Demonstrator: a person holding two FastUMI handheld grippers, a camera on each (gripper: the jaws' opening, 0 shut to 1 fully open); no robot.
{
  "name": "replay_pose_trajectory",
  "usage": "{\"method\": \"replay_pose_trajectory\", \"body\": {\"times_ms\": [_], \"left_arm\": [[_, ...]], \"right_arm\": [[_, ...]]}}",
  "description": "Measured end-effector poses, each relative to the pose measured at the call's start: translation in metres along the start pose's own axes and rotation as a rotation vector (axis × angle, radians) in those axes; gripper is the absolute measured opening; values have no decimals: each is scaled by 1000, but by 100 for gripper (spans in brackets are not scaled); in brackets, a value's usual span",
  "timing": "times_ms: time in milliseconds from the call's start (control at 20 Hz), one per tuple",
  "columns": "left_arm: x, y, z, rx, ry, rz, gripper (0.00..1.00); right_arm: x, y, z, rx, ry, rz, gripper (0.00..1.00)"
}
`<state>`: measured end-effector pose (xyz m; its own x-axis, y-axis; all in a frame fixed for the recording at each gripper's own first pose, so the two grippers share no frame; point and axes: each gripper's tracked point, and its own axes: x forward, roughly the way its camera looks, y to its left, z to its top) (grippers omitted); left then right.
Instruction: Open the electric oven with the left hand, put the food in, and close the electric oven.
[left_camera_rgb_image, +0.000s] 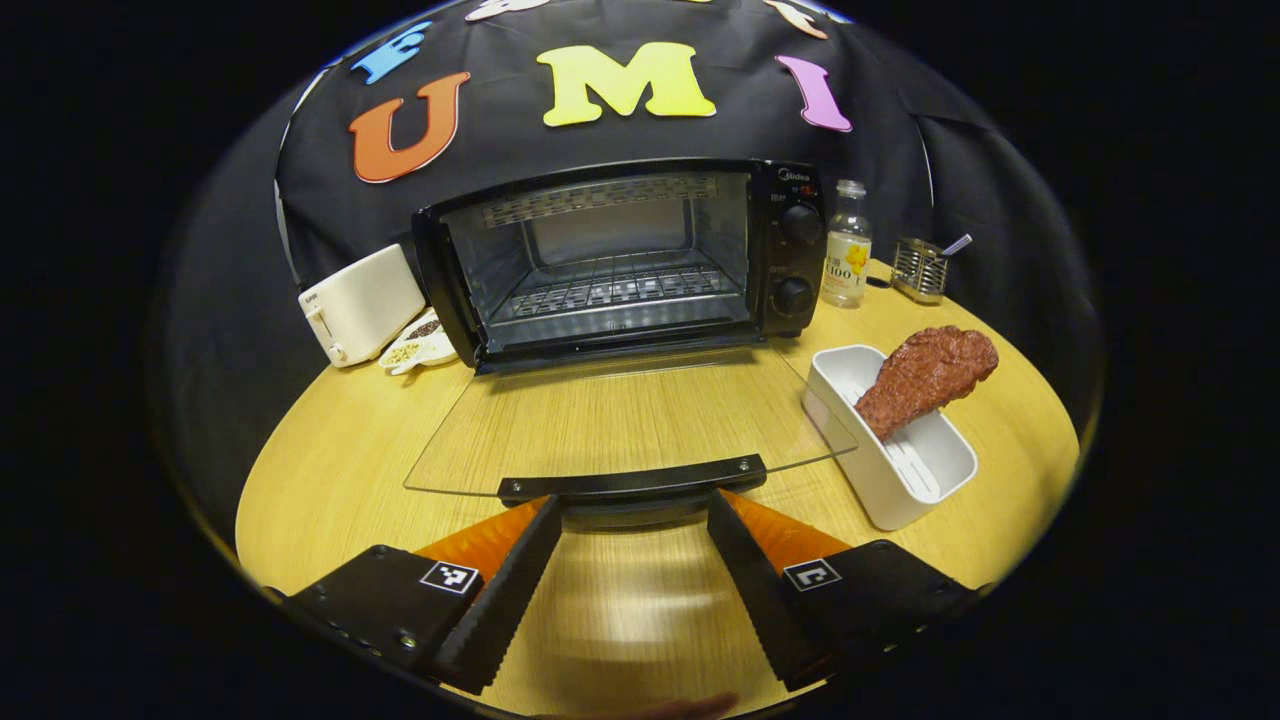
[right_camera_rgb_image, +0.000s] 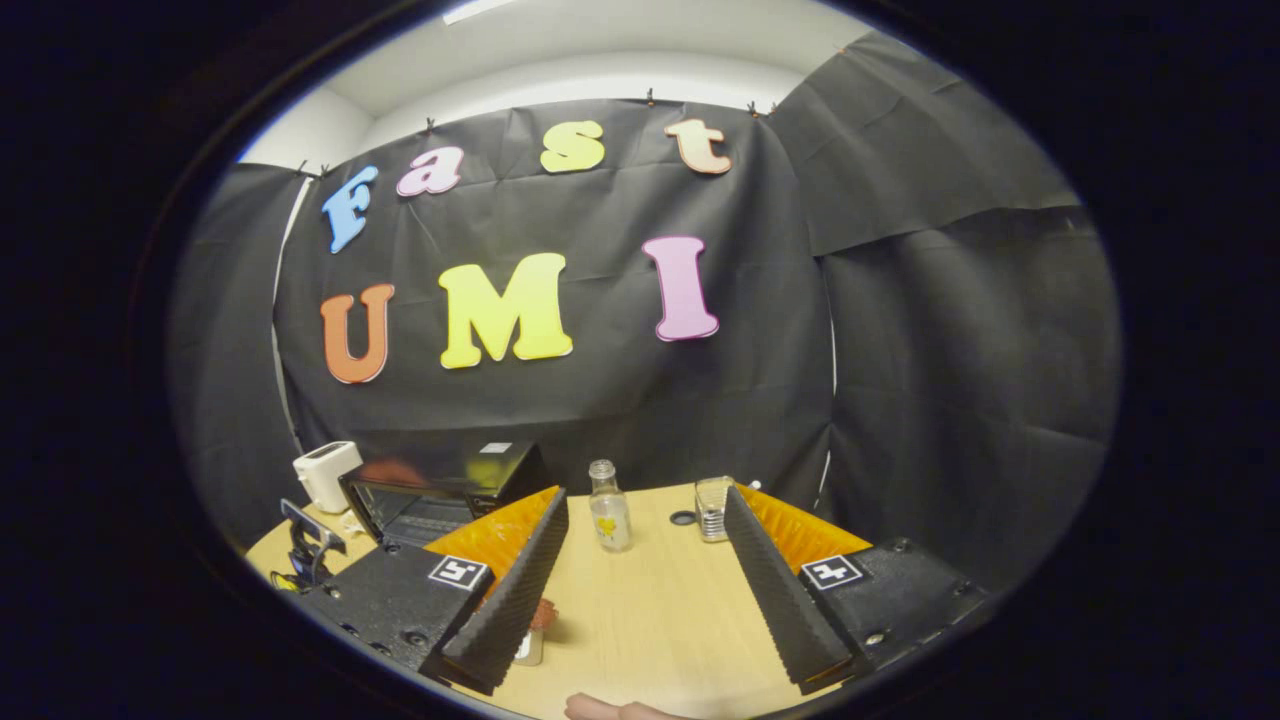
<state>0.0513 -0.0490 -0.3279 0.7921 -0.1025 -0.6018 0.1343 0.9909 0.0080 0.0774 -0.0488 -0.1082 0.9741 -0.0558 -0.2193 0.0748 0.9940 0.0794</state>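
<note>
Now the round wooden desk carries the electric oven at its back edge, glass door folded flat. Right of the door, a white tray holds the brown food. The left gripper gapes wide just behind the door handle; the right gripper gapes wide, empty.

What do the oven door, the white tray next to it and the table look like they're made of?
The oven door looks like clear glass: the table's grain shows straight through it, and a dark bar handle edges it. The white tray seems glossy moulded plastic, possibly ceramic, with smooth rounded corners. The table shows pale wood grain with a slight sheen; probably laminate or veneer.
</note>
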Motion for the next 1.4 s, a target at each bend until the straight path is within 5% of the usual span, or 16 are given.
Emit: {"method": "replay_pose_trajectory", "body": {"times_ms": [500, 800, 1000, 1400], "left_arm": [[-82, 29, 92, -8, -270, 41, 95], [-144, 44, 145, -13, -445, 57, 94], [-188, 72, 180, -2, -583, 146, 95], [-232, 95, 197, -46, -685, 204, 95]], "right_arm": [[27, 11, -40, -11, 122, 25, 99], [55, 33, -76, -86, 285, 162, 99], [76, 40, -108, -126, 430, 223, 99], [87, 86, -181, 87, 789, 415, 95]]}}
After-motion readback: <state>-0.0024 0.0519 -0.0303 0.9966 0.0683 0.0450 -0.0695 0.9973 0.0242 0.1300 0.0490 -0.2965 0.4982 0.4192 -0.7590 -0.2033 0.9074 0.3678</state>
